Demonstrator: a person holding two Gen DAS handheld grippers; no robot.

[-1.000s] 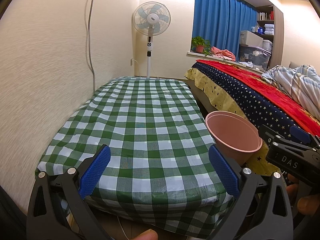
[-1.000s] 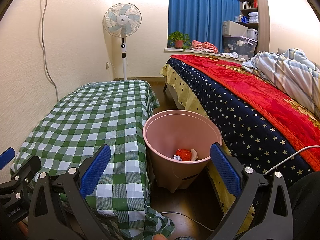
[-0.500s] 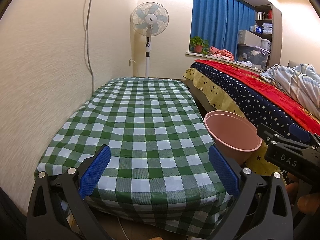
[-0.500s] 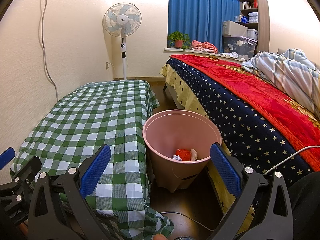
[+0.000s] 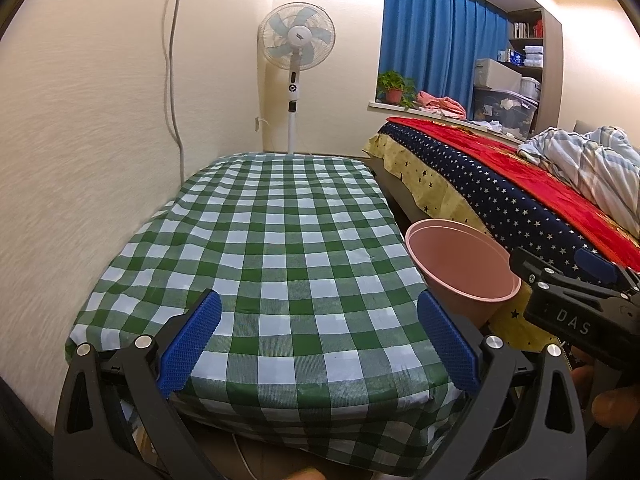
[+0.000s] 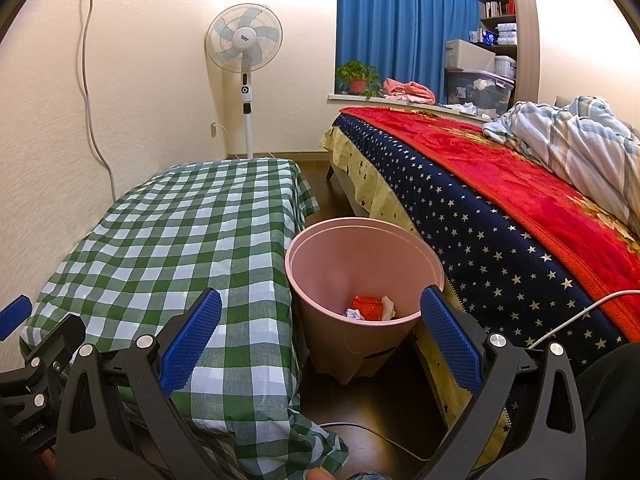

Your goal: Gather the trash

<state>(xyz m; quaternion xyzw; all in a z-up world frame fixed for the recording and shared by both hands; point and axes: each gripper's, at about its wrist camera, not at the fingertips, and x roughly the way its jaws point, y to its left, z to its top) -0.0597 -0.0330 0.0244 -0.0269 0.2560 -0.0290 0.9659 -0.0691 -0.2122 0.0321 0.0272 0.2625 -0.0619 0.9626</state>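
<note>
A pink bin (image 6: 362,268) stands on the floor between the checked table (image 6: 180,240) and the bed (image 6: 500,208). At its bottom lie a red wrapper (image 6: 366,307) and white crumpled paper (image 6: 354,314). My right gripper (image 6: 320,332) is open and empty, held in front of the bin. My left gripper (image 5: 318,336) is open and empty over the near end of the green checked table (image 5: 272,248). The bin's rim (image 5: 460,260) shows at the right in the left wrist view, and the right gripper's body (image 5: 576,304) sits beside it. No trash shows on the tablecloth.
A standing fan (image 6: 245,52) is by the far wall, with a cable (image 6: 90,80) running down the wall at left. The bed carries a red blanket (image 6: 520,176) and a striped quilt (image 6: 572,136). A white cord (image 6: 568,320) crosses the bed's side.
The left wrist view has drifted slightly, with the table shifting a little. The right view is nearly the same. Both grippers stay open and empty.
</note>
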